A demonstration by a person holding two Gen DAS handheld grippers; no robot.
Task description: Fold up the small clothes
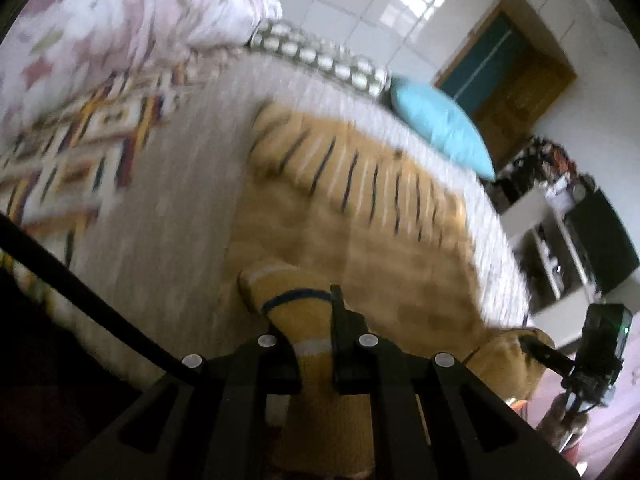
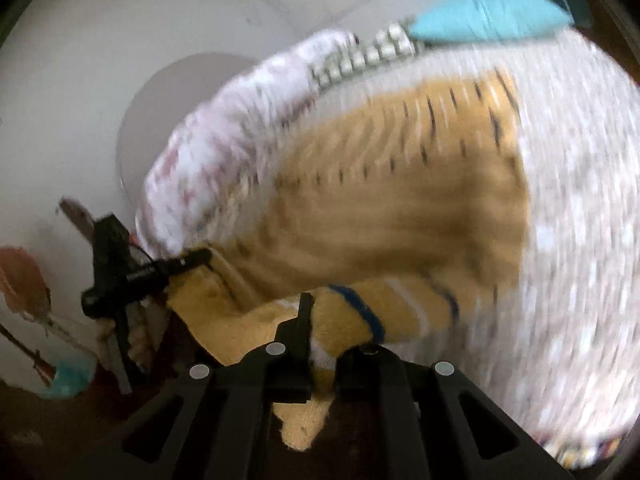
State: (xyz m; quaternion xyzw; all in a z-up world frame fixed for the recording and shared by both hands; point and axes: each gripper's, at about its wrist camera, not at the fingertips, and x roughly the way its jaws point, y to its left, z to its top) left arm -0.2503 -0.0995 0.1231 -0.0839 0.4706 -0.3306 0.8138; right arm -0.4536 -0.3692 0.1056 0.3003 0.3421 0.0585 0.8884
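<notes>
Left gripper point(image 1: 316, 344): fingers closed on a striped cuff of the mustard sweater point(image 1: 352, 240), low centre of the left wrist view.
Right gripper point(image 2: 320, 344): fingers closed on the sweater's point(image 2: 400, 208) other striped cuff, low centre of the right wrist view; it also shows at the lower right edge of the left wrist view, clamped on the knit.
Sweater: hangs between both grips in the foreground, its far part with dark dashes lying on the bed point(image 1: 180, 208); blurred.
Bed edges: the right edge runs down the right of the left wrist view, just beside the sweater.
Open room: bare bedcover left of the sweater, up to a patterned blanket point(image 1: 72, 148).
Farther: floral quilt point(image 1: 120, 20) upper left, turquoise pillow point(image 1: 444, 128) at the far edge, upper right.
Containers: none discernible.
</notes>
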